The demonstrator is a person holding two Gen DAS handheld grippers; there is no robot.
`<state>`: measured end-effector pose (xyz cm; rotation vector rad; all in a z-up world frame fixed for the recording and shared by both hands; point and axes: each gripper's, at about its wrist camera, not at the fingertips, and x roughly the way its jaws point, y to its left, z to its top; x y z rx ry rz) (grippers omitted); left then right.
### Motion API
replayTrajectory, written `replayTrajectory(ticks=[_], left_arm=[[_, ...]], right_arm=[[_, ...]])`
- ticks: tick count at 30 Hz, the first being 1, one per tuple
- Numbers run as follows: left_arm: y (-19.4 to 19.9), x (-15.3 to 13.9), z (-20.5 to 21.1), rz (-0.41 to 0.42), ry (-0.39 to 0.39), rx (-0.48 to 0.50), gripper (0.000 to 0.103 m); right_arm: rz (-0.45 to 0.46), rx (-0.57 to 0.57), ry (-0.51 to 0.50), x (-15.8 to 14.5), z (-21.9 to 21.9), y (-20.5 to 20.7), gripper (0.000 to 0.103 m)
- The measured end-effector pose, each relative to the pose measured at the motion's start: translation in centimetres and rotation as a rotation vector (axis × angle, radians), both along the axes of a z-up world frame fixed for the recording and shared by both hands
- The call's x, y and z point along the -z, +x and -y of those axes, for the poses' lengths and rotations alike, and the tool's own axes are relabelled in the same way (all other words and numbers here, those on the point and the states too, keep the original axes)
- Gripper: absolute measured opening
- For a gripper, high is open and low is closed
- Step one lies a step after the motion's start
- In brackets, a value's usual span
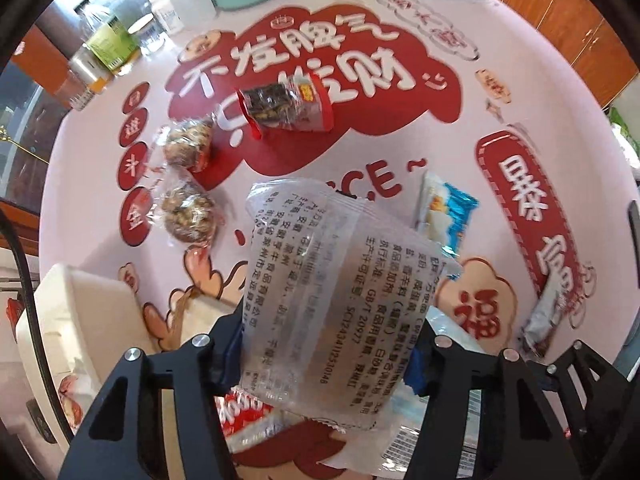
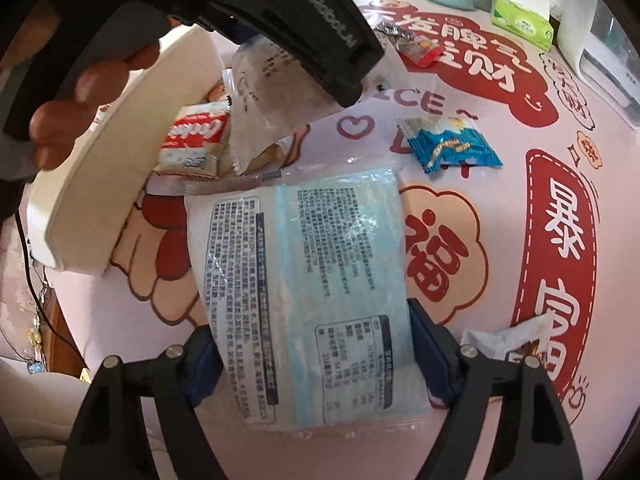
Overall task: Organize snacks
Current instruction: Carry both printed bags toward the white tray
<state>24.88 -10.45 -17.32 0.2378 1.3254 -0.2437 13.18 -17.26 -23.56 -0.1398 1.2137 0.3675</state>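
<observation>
The counter [image 2: 500,420], under a pink cloth with red lettering, carries the scattered snacks, and a white tray [image 2: 120,168] sits at its left edge, the likely place for them. The largest item, a flat pale-blue packet [image 2: 304,280] with printed panels, lies flat on the cloth between the pads of the right claw [image 2: 316,364]; the pads stand at its two long edges, but I cannot tell if they press yet. It looks light, limp and slick, so a hold across its narrow width, near the end, should serve, though it will likely droop. Next, the clear printed pouch [image 1: 332,300] is held by the left claw [image 1: 320,356], lifted off the cloth near the tray; its film is crinkly and slippery, its contents probably brittle, so a gentle pinch suits. A small blue wrapper [image 2: 448,144], a red and white packet [image 2: 196,136] and two wrapped nut balls [image 1: 188,208] wait; the balls look crumbly
</observation>
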Motion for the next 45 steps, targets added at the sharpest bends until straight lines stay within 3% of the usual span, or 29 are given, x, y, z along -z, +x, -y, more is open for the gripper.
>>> replayTrajectory(ticks=[9,19,31,37,45], left_arm=[[-4.5,-7.5,-2.0,0.123,-0.080,-0.021,0.060],[-12.6,-14.7,-10.7,0.276,-0.117,-0.168,0.060],[-18.6,-17.8,-26.2,0.408,-0.152,-0.279,0.061],[-19.8,-18.0,-32.5,0.471,-0.129,-0.285,0.062],[-19.5,-15.4,-37.4,0.428,-0.179,-0.285,0.062]], right_arm=[[0.049,0.038,0.014,-2.9,-0.5,-2.0,0.077],[0.126,0.026,0.092,-7.9,-3.2,-2.3,0.075],[0.289,-0.012,0.169,-16.0,-15.9,-3.1,0.075],[0.304,0.058,0.187,-16.9,-22.0,-3.6,0.075],[0.266,0.161,0.238,-16.9,-26.1,-4.1,0.075]])
